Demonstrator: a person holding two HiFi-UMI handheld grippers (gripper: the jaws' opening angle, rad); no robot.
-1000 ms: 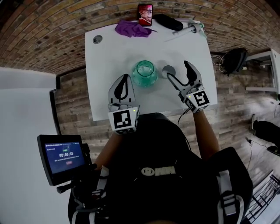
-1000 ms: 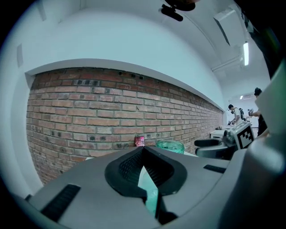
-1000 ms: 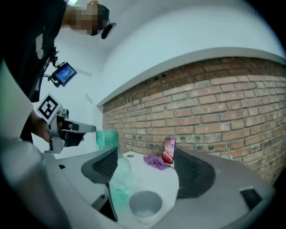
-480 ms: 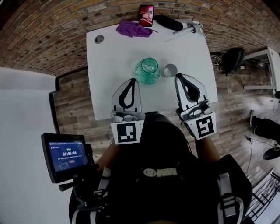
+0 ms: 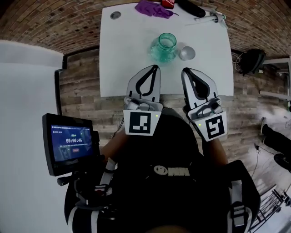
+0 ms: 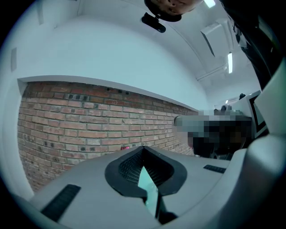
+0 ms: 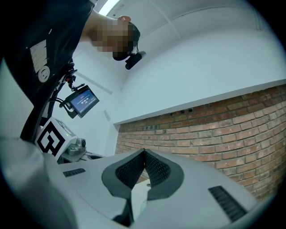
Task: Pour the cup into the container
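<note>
On the white table [image 5: 122,54] in the head view stands a green glass container [image 5: 163,47]. A small metal cup [image 5: 186,53] stands upright just to its right. My left gripper [image 5: 155,68] is drawn back over the table's near edge, shut and empty, and points at the container. Beside it, my right gripper [image 5: 185,71] is also shut with nothing in it, well short of the cup. In the left gripper view the left gripper [image 6: 143,148] has its jaws together and faces a brick wall. The right gripper view shows my right gripper [image 7: 144,152] the same way.
A purple cloth [image 5: 152,8], a red phone [image 5: 167,2], a black object [image 5: 191,7] and a white tool [image 5: 211,17] lie along the table's far edge. A cable hole [image 5: 115,15] is at the far left corner. A small screen [image 5: 70,142] hangs at my left side.
My right gripper stood open at the cup, then shut empty and pulled back to the near edge. My left gripper drew back too. The cup stays standing beside the container.
</note>
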